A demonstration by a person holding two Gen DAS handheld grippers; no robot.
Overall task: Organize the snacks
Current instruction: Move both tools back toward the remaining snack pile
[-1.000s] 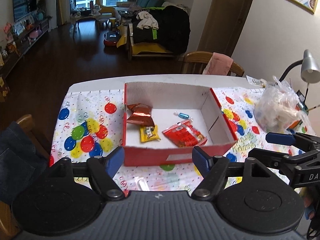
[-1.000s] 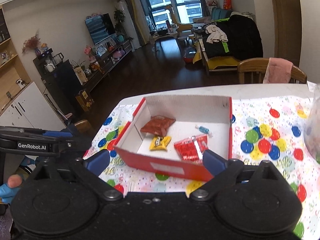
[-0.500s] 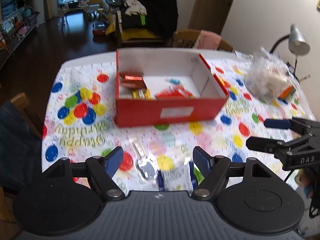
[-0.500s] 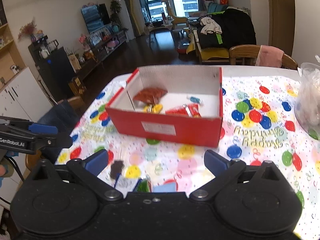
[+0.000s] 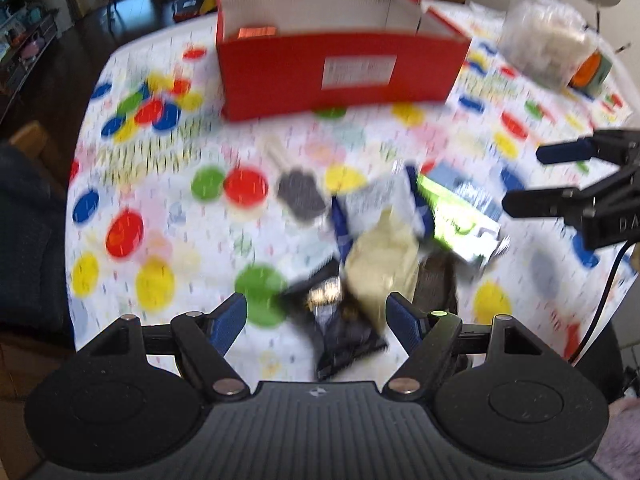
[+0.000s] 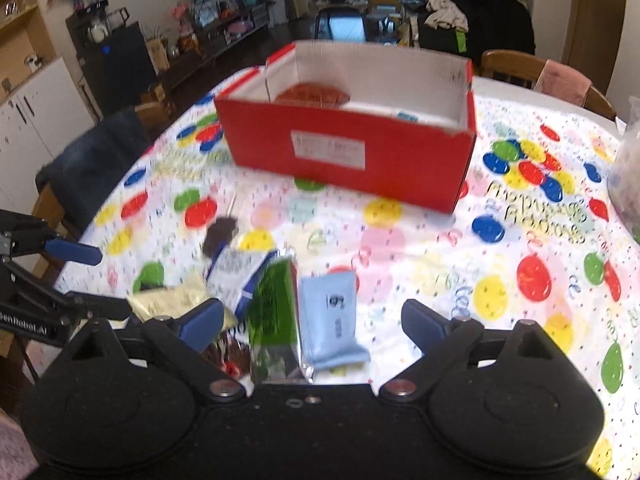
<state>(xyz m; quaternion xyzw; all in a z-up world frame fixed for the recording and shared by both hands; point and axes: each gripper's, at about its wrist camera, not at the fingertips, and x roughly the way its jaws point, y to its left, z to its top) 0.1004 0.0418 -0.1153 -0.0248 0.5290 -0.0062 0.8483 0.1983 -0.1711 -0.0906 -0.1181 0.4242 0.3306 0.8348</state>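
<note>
Living room behind, with a table under a white cloth printed with coloured balloons (image 6: 520, 216). Toward the far edge, an open red cardboard box (image 6: 352, 148) with a brown snack bag (image 6: 312, 94) inside. Nearer, a loose heap of snacks: pale blue sachet (image 6: 332, 320), green foil packet (image 6: 274, 312), blue-and-white wrapper (image 5: 384, 204), cream pouch (image 5: 380, 264), dark packet (image 5: 344, 336). Left gripper (image 5: 316, 320) spread wide above the heap, grasping nothing. Right gripper (image 6: 312, 322) likewise released, poised over the blue sachet and green packet. Left view heavily blurred.
</note>
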